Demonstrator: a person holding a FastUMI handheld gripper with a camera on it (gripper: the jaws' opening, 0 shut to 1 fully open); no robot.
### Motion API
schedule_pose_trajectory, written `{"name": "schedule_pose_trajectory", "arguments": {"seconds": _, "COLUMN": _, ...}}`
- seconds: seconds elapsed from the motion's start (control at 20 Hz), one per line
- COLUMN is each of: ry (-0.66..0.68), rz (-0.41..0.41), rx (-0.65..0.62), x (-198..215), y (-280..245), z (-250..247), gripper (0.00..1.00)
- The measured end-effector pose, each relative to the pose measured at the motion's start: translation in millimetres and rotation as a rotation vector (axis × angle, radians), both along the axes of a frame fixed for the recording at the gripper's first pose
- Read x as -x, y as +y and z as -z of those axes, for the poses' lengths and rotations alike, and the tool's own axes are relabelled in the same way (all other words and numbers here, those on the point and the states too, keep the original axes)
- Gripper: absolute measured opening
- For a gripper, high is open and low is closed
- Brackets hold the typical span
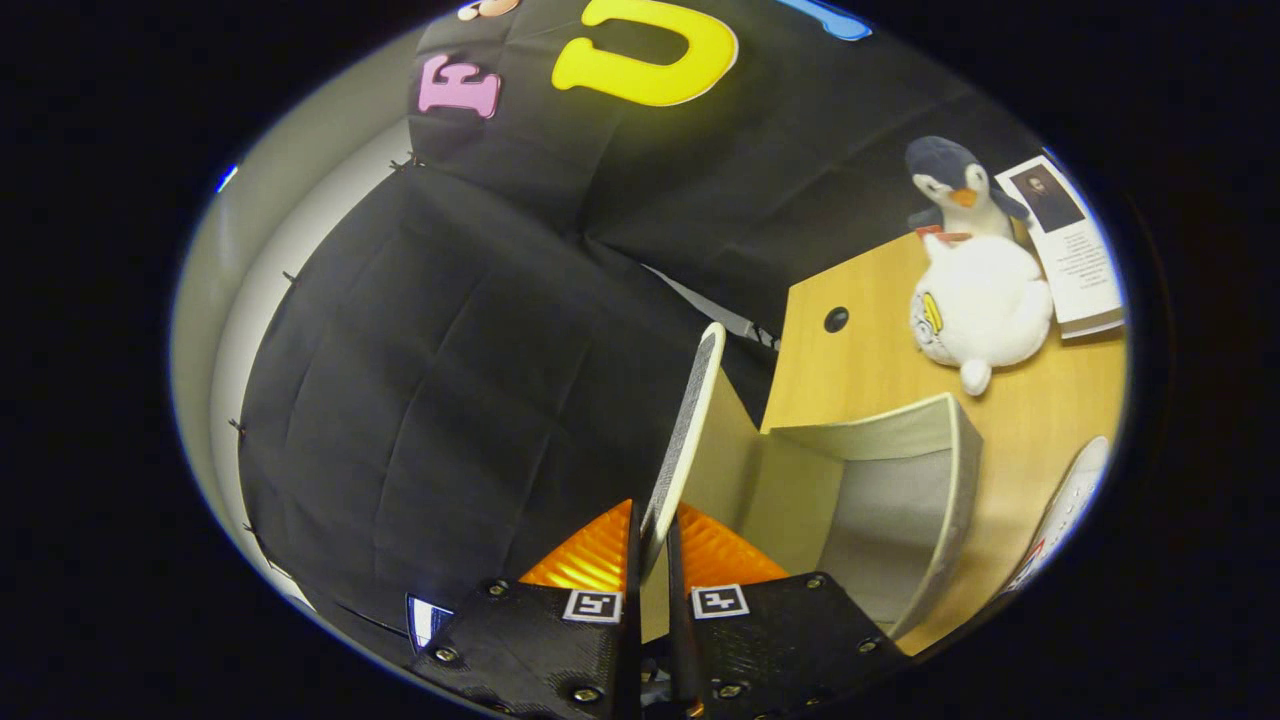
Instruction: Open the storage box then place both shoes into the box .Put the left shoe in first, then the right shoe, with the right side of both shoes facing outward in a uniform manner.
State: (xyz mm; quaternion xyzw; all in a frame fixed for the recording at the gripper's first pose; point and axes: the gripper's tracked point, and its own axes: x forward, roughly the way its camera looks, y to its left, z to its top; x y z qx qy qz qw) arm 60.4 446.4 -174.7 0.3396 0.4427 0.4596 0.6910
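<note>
Grey cloth is covering the thin lid [690,420], and the tongs [652,560] are pinching its near edge, one finger pressing on each side. The lid is standing up on edge, its long side running straight ahead from the tongs. The storage box [900,500] is sitting open on the wooden counter [1040,420], just beside the lid. One white shoe [1070,500] is lying past the box, so it looks like the lid must swing out of the way first.
</note>
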Motion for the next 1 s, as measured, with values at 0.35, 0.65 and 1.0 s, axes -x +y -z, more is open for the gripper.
{"name": "schedule_pose_trajectory", "arguments": {"seconds": 0.35, "ry": -0.046, "rz": -0.096, "rx": 0.016, "x": 26.4, "y": 102.6, "z": -1.8, "gripper": 0.16}}
{"name": "schedule_pose_trajectory", "arguments": {"seconds": 0.65, "ry": -0.064, "rz": -0.131, "rx": 0.063, "x": 40.2, "y": 152.2, "z": 15.6, "gripper": 0.32}}
{"name": "schedule_pose_trajectory", "arguments": {"seconds": 1.0, "ry": -0.132, "rz": -0.144, "rx": 0.131, "x": 32.7, "y": 130.9, "z": 4.5, "gripper": 0.91}}
